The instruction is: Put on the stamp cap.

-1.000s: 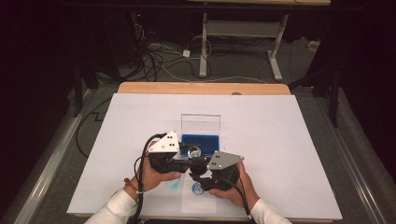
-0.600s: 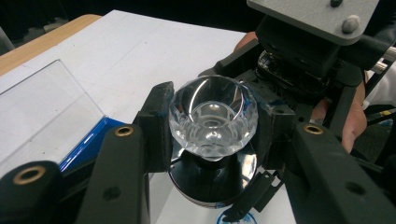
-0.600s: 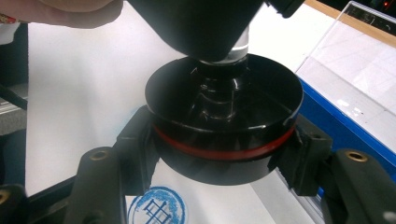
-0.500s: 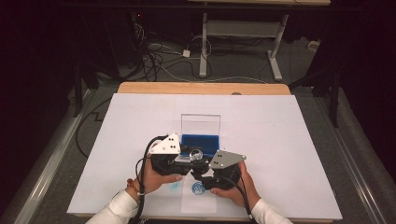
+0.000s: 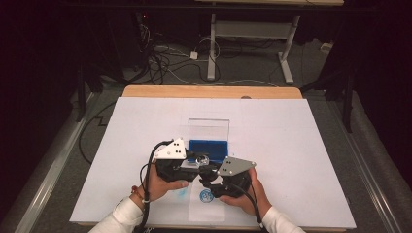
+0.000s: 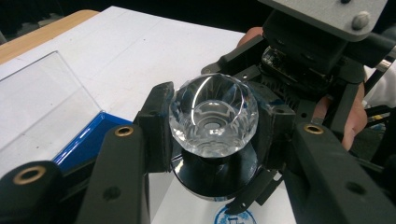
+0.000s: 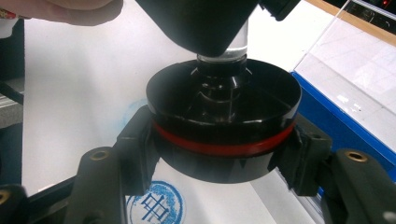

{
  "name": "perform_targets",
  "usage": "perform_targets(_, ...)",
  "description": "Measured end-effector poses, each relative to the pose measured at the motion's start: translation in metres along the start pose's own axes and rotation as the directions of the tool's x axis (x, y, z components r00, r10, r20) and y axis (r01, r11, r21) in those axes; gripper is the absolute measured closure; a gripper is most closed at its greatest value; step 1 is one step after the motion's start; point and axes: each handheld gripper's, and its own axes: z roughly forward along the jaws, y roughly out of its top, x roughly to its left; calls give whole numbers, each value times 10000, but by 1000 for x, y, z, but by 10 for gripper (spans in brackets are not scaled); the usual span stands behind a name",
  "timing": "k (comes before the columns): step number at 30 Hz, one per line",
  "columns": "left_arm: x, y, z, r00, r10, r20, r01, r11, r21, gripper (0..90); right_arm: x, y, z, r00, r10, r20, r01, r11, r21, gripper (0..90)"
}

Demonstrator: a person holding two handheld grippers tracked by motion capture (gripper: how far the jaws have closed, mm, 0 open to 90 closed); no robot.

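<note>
White table sheet (image 5: 291, 145) spread under everything, with blue ink-pad case (image 5: 209, 148) at centre, clear lid (image 5: 209, 130) raised at the far edge. Just in front of the case, round stamp (image 5: 203, 161) held above the sheet between both tools. Left gripper (image 6: 212, 123) clamped tight on faceted crystal knob (image 6: 213, 114); right gripper (image 7: 223, 140) clamped tight on black base (image 7: 223, 95) along the red band (image 7: 223, 147). Opposed grip, one tool per half, probably to steady the base while turning or pulling the knob. Printed blue seal mark (image 7: 152, 205) on the paper directly beneath. Left gripper view: knob facets and hollow top, base half hidden below. Right gripper view: red band, narrow neck joining knob to base, seal characters. High view: overall layout, stamp small and indistinct.
</note>
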Motion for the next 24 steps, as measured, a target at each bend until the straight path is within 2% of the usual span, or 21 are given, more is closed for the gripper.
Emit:
perform_targets(7, 2, -1, 0, 9998, -166, 113, 166, 9999, 16, 540, 1, 0, -2, 10000, -78, 58, 78, 9999, 124, 387)
perform_targets(12, 2, -2, 2, 9996, -248, 163, 247, 9997, 91, 541, 4, 1, -2, 9991, -405, 124, 402, 9988, 292, 388)
perform_targets(17, 3, -3, 1, 9994, -309, 185, 307, 9995, 102, 542, 5, 2, -3, 9987, -463, 201, 457, 9986, 276, 388)
perform_targets(21, 7, -5, 0, 9974, -629, 346, 630, 9980, -26, 542, 4, 2, -4, 9985, -504, 233, 498, 9984, 259, 388)
perform_targets(24, 12, -9, -1, 9923, -1049, 665, 1072, 9937, -330, 542, 4, 2, -5, 9988, -431, 214, 428, 9989, 174, 388)
